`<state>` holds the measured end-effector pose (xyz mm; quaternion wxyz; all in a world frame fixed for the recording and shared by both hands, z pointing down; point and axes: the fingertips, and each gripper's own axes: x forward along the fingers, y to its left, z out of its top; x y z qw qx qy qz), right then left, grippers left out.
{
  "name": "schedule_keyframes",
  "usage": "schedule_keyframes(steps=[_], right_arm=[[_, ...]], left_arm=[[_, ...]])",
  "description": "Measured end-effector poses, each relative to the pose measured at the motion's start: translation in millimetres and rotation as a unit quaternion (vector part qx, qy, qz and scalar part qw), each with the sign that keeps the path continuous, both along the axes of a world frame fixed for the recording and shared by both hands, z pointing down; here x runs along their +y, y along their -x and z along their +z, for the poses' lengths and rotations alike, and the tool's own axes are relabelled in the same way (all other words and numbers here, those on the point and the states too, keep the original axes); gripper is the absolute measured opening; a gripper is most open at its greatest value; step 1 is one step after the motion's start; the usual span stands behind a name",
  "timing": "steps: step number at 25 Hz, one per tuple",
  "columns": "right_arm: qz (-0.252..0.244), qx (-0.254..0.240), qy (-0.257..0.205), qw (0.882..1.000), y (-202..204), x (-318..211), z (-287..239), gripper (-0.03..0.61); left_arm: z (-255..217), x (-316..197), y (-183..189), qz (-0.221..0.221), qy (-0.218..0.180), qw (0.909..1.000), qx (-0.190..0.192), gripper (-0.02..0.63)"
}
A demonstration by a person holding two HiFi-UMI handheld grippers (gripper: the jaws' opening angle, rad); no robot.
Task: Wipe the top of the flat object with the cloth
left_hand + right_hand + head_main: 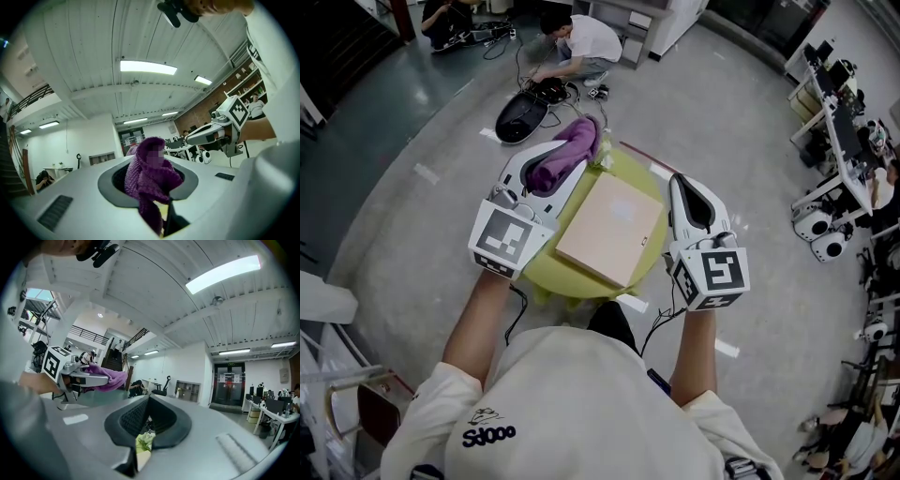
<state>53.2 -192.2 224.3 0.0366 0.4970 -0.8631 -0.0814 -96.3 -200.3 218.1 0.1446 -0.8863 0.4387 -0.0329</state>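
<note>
Flat tan square board (610, 230) lay on round yellow-green table (546, 272). Left of board, our left gripper (154, 187) clenched purple knitted cloth (150, 173), raised ready for wiping, we judged. Right of board, right gripper (146, 411) closed, empty, held clear.

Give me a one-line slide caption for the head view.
Left gripper holds a purple cloth near the tan flat board on a yellow-green table; right gripper hovers shut alongside.
</note>
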Motion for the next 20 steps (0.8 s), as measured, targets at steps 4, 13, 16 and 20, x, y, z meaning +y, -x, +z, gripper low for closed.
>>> schedule_keyframes(steps=[4, 13, 16, 20], right_arm=[[-0.004, 0.003, 0.001, 1.0, 3, -2, 2, 0.009], [-0.007, 0.001, 0.013, 1.0, 5, -8, 10, 0.009], [-0.011, 0.003, 0.017, 1.0, 6, -8, 15, 0.009], [-0.016, 0.005, 0.018, 1.0, 7, -11, 20, 0.009]], left_arm=[[6, -2, 1, -0.002, 0.008, 1.0, -0.002, 0.11], [14, -7, 5, -0.01, 0.022, 0.9997, -0.002, 0.11], [16, -8, 5, -0.013, 0.023, 0.9996, 0.0, 0.11], [20, -11, 2, -0.015, 0.024, 0.9996, 0.0, 0.11]])
